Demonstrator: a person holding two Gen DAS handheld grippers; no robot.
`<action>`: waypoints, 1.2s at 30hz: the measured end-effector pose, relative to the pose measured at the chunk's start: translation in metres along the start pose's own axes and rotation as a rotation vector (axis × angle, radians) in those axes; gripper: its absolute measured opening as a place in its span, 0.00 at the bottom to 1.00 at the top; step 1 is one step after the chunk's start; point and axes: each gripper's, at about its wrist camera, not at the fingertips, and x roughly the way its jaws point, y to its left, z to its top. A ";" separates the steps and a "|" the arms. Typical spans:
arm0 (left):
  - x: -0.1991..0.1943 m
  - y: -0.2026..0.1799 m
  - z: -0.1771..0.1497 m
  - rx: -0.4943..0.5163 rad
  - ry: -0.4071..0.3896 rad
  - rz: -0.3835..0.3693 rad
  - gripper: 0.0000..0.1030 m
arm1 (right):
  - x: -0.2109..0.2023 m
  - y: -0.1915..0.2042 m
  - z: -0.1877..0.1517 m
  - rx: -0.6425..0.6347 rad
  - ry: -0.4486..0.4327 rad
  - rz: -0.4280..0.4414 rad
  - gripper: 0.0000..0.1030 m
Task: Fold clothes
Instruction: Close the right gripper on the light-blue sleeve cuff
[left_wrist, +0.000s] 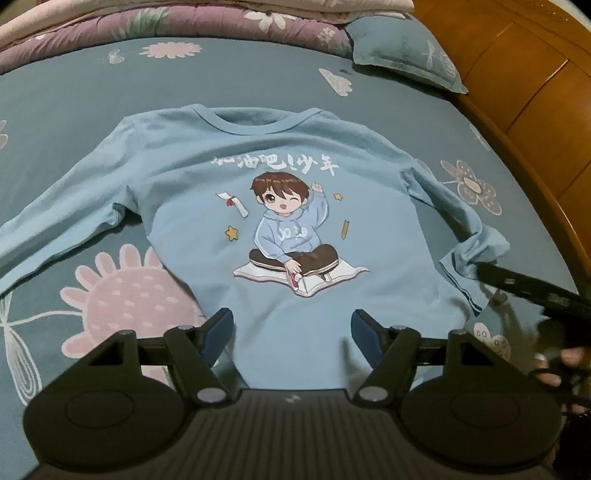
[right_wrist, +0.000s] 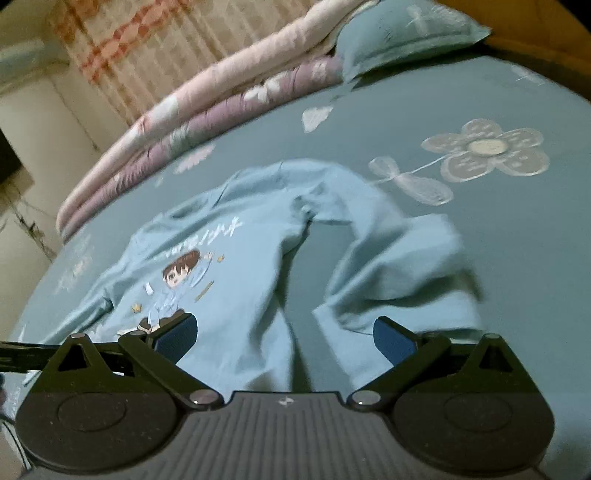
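Note:
A light blue long-sleeved shirt (left_wrist: 295, 184) with a cartoon boy print lies face up on the bed, collar at the far side. Its left sleeve (left_wrist: 55, 229) stretches out flat. The right sleeve (left_wrist: 472, 254) is bent back and bunched at the cuff. My left gripper (left_wrist: 291, 332) hovers open over the shirt's near hem, with nothing between its fingers. My right gripper (left_wrist: 532, 291) comes in from the right, close to the bunched cuff. In the blurred right wrist view, the right gripper (right_wrist: 284, 336) stands open above the shirt's side (right_wrist: 229, 280), with the crumpled sleeve (right_wrist: 399, 266) just ahead.
The blue flowered bed sheet (left_wrist: 74, 110) covers the bed. Folded quilts (left_wrist: 184, 22) and a pillow (left_wrist: 402, 48) lie along the far edge. A wooden headboard (left_wrist: 517, 92) borders the right side. A hand (left_wrist: 557, 365) holds the right gripper.

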 end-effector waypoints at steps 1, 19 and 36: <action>0.002 -0.001 0.000 0.002 0.005 -0.006 0.69 | -0.008 -0.006 -0.002 0.007 -0.013 -0.015 1.00; 0.016 -0.010 -0.006 0.008 0.053 -0.011 0.69 | -0.008 -0.089 -0.012 0.255 -0.103 0.026 0.81; 0.019 -0.013 -0.006 0.017 0.057 -0.020 0.69 | -0.050 -0.089 0.049 0.063 -0.149 -0.225 0.09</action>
